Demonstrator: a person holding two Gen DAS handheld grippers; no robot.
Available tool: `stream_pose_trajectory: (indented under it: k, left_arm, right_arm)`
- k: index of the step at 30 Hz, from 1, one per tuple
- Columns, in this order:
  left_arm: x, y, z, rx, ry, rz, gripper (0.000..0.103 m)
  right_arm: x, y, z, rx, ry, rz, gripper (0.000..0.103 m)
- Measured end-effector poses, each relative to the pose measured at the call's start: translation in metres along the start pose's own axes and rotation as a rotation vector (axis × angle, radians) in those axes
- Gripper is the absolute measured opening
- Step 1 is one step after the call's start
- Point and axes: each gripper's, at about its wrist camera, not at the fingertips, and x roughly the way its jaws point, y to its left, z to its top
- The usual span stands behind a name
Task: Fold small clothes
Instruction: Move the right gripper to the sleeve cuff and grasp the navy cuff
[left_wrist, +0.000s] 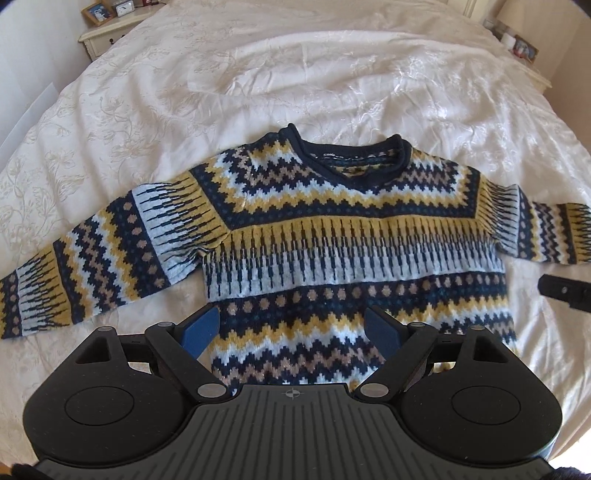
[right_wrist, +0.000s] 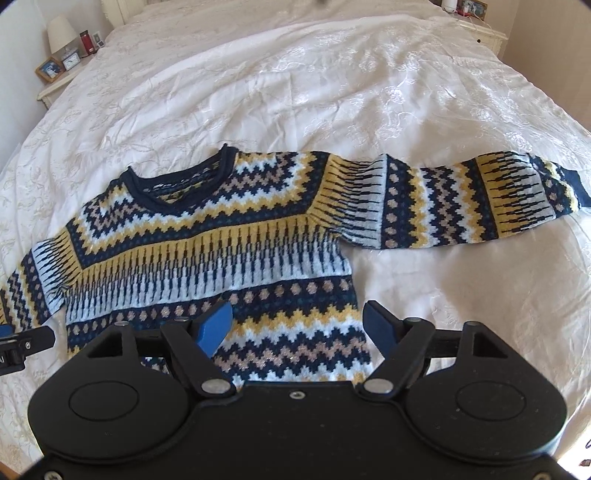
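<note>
Sweater (left_wrist: 332, 236) first: one patterned knit, navy, yellow, pale blue and tan, lies flat and face up on the white bed (left_wrist: 295, 74), filling the middle of both views, neckline toward the top of the frame and hem down by my tools. Both sleeves are spread out sideways, one to the left edge of the left wrist view, the other reaching the right edge of the right wrist view. Nothing is folded yet, as I judge it

My left gripper (left_wrist: 291, 332) hangs over the lower body of the knit with its jaws wide apart and holding nothing. My right gripper (right_wrist: 297, 328) hovers over the lower right part of the hem, jaws equally spread and empty

To start well, I would pinch a sleeve near its cuff and the matching shoulder together, lift only a little, and lay the sleeve across the chest so the thick knit does not bunch. The bedcover is soft and rumpled, so I should grip wool alone

Count: one sweater, two sleeves, two grippers, two bedside cabinets, one at each upper corner
</note>
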Motion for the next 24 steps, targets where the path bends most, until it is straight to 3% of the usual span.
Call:
stream_pose_trajectory:
  k: [6, 12, 19, 24]
  left_arm:
    - [0.009, -0.009, 0.013, 0.016, 0.011, 0.036, 0.085]
    - [0.007, -0.024, 0.012, -0.031, 0.026, 0.074, 0.085]
    - [-0.006, -0.058, 0.000, -0.121, 0.036, 0.136, 0.085]
    - [-0.009, -0.094, -0.008, -0.133, 0.045, 0.156, 0.085]
  right_arm:
    - [0.005, -0.055, 0.027, 0.058, -0.017, -0.035, 0.079]
    - [0.008, -0.127, 0.054, 0.100, -0.038, -0.076, 0.079]
    - [0.014, -0.215, 0.086, 0.097, -0.049, -0.110, 0.076]
    - [0.020, -0.278, 0.110, 0.095, -0.070, -0.156, 0.072]
